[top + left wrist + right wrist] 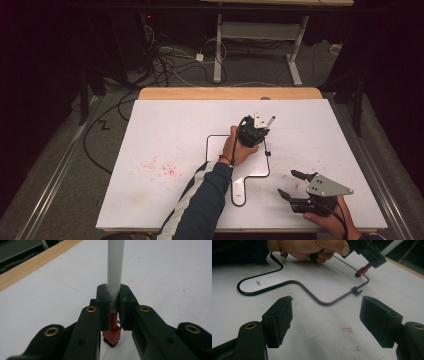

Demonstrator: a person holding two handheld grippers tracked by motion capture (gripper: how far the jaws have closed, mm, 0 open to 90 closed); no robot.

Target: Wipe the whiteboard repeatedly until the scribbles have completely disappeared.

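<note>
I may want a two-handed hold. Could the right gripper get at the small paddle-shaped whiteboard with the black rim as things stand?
Probably yes: the right gripper is open beside the whiteboard, with bare table between.

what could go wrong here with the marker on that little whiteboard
1. The left tool clamps the white red-tipped marker near its lower end, so pressing the tip down might tilt or slip it in the pads.
2. The small black-framed whiteboard lies loose on the white table; the right tool sits open and apart from it, so a stroke may drag the board.
3. Red smudges already mark the table; a stroke past the frame could add more.
</note>
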